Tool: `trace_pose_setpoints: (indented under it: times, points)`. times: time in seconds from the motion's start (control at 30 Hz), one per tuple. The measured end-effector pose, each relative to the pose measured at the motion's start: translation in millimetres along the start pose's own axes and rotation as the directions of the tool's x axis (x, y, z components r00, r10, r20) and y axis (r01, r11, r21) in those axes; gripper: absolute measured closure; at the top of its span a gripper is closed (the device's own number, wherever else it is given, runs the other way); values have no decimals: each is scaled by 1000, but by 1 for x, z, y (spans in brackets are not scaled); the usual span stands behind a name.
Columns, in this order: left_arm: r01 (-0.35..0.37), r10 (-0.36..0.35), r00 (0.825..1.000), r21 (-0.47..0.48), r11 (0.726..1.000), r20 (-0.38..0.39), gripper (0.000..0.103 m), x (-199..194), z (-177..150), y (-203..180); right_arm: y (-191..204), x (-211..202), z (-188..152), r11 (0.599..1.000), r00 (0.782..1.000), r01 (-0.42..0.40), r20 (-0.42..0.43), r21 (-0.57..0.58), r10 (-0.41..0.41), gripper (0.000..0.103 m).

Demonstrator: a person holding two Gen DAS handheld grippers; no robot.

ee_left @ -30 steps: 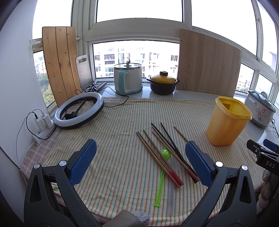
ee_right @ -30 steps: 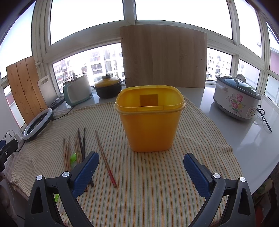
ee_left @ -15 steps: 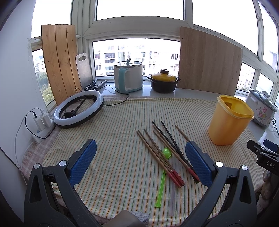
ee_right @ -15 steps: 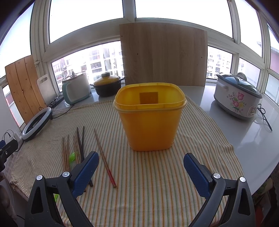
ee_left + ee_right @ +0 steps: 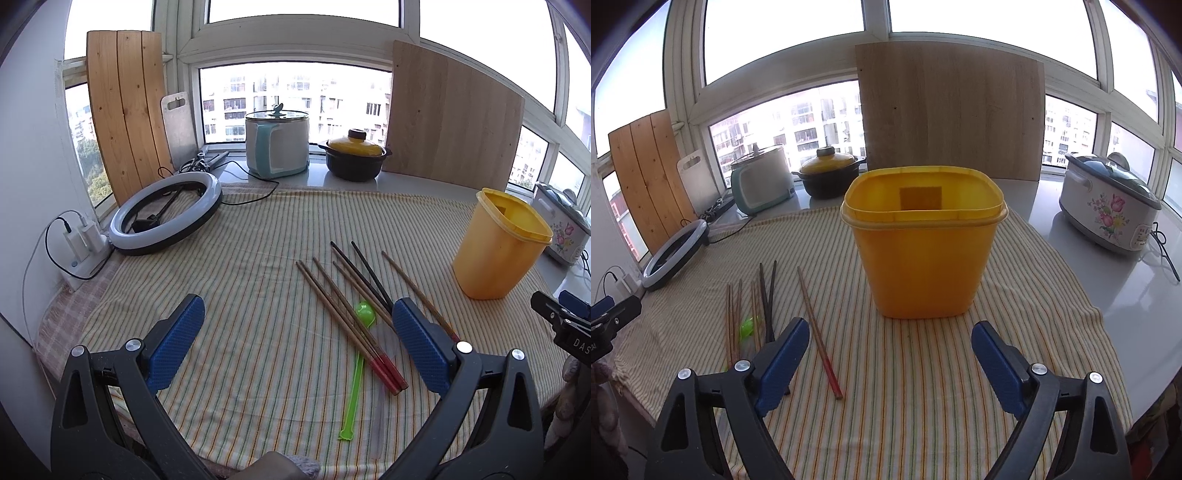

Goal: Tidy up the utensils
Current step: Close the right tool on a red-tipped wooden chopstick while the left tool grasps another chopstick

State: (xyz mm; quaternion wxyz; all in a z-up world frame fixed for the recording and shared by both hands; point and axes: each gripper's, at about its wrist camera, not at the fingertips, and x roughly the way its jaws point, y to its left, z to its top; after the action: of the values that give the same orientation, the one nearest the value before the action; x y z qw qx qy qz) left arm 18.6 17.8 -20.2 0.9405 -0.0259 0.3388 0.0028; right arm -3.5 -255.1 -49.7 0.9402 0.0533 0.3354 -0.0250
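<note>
Both sets of fingers spread wide, left gripper (image 5: 295, 332) and right gripper (image 5: 890, 354) carrying nothing. Chopsticks (image 5: 351, 314) and green spoon (image 5: 356, 365) lie loose near-left of the yellow bin (image 5: 923, 243) on the tabletop (image 5: 923, 406); sorting looks unstarted.

We see our right gripper (image 5: 890, 352) hovering with its blue-padded jaws spread wide over the striped cloth on the tabletop (image 5: 923, 406). Straight ahead stands the upright yellow plastic bin (image 5: 923, 258). Left of it lie brown and black wooden chopsticks (image 5: 764, 295) beside a green plastic spoon (image 5: 747, 328), one red-tipped chopstick (image 5: 818, 332) apart.
</note>
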Motion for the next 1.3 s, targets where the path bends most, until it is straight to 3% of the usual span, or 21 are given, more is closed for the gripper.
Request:
trace_pose_setpoints:
  times: [0.3, 0.37, 0.43, 0.5, 0.67, 0.87, 0.93, 1.07, 1.13, 1.3]
  points:
    - [102, -104, 990, -30, 994, -95, 1, 35, -19, 14, 12, 25, -1, 993, 993, -85, -87, -88, 77, 30]
    - [138, -143, 983, -43, 989, -118, 9, 42, -21, 17, 17, 31, -1, 988, 990, -100, -115, -116, 87, 32]
    - [185, -195, 969, -74, 980, -151, 15, 50, -21, 20, 22, 36, -3, 981, 982, -141, -143, -133, 122, 33]
    - [233, -251, 950, -114, 966, -184, 28, 59, -21, 24, 28, 43, -2, 969, 967, -201, -185, -143, 173, 35]
    - [305, -349, 895, -191, 933, -276, 46, 87, -18, 26, 40, 62, 2, 946, 929, -290, -280, -145, 243, 52]
    - [319, -377, 858, -212, 924, -348, 58, 113, -14, 21, 59, 83, 5, 925, 901, -332, -352, -183, 253, 60]
    - [323, -388, 841, -224, 919, -377, 65, 123, -11, 19, 60, 88, 6, 921, 887, -352, -374, -168, 271, 63]
    - [333, -427, 800, -280, 901, -422, 73, 142, -7, 17, 61, 94, 11, 925, 886, -340, -389, -172, 253, 66]
    - [331, -431, 789, -288, 899, -437, 76, 150, -5, 14, 61, 96, 14, 927, 888, -327, -397, -186, 233, 66]
    - [289, -379, 795, -253, 923, -473, 82, 164, -1, 7, 62, 103, 18, 925, 896, -293, -407, -242, 178, 70]
